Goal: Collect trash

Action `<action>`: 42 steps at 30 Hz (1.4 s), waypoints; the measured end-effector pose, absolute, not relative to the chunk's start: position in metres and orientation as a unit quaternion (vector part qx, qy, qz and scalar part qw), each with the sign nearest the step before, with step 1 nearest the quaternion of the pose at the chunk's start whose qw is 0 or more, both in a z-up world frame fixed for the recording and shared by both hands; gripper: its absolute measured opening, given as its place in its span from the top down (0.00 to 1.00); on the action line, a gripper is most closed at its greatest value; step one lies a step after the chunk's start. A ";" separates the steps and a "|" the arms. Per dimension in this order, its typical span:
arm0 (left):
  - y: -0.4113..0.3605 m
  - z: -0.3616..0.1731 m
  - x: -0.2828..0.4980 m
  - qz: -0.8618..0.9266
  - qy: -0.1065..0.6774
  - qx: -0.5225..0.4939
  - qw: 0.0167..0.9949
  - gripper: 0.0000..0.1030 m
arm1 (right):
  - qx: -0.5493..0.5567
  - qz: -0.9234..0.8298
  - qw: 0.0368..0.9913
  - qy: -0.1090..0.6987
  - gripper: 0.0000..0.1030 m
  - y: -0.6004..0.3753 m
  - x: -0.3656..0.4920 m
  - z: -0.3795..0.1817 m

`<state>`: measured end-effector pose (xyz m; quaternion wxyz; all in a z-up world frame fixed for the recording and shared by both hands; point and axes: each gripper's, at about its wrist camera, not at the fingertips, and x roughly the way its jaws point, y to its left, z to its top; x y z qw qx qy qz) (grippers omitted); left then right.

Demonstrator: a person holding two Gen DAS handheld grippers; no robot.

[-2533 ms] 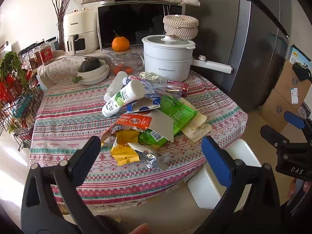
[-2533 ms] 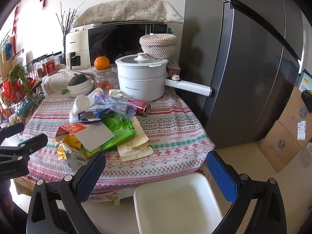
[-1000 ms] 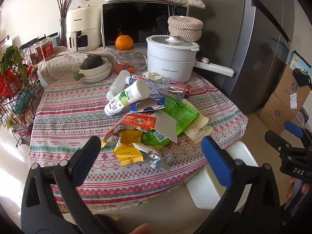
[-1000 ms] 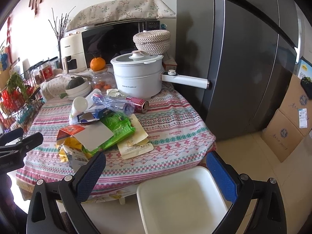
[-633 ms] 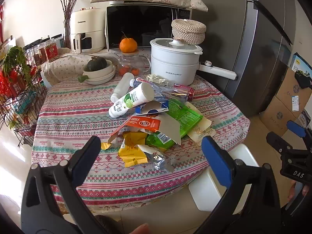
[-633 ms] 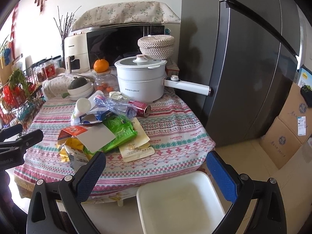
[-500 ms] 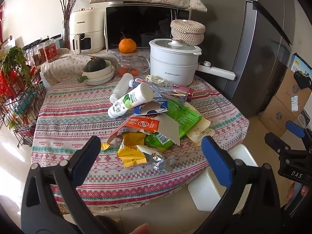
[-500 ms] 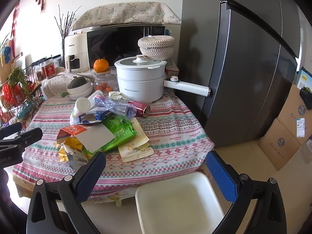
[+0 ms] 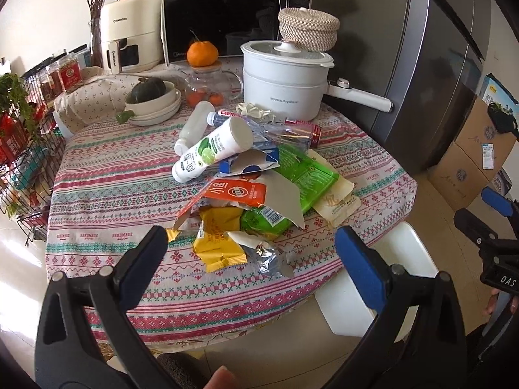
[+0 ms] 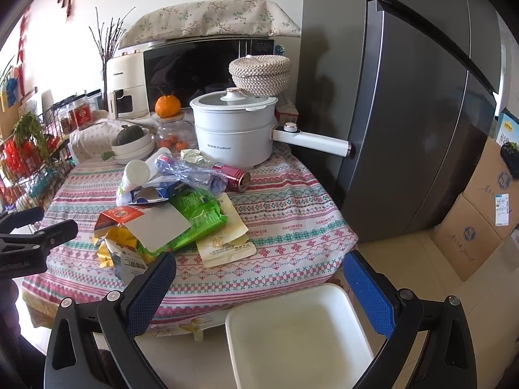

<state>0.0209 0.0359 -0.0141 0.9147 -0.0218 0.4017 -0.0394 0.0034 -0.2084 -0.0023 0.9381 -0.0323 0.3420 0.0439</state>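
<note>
While both tools hang short of the table edge, the left gripper (image 9: 251,248) has its blue-padded fingers (image 9: 146,257) spread wide, holding and touching nothing; the right gripper (image 10: 259,280) is likewise spread wide and empty, above the white bin (image 10: 298,334) that stands on the floor just beside the table (image 9: 97,188). Trash pile (image 9: 256,191) lies mid-table on the striped cloth: yellow wrapper (image 9: 219,240) and crumpled foil wrapper (image 9: 267,257) nearest the left gripper, orange carton (image 9: 238,193) over a green packet (image 9: 301,175), white bottle (image 9: 212,154) lying on its side, red can (image 10: 232,173) by the white pot (image 9: 283,84). Against half a second ago, the left view sits slightly closer to the pile, the right view much the same; both grippers remain spread, the trash unmoved. Readable writing: "DAS" on the right gripper's body seen from the left view; "HANDMADE" repeated along the cloth border; the pot's small lettering and the carton's characters are too small to read with certainty.
</note>
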 end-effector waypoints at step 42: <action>0.039 -0.067 0.192 -0.104 0.405 0.173 0.892 0.36 | 0.006 0.066 0.888 0.454 0.00 -0.230 0.099 -0.046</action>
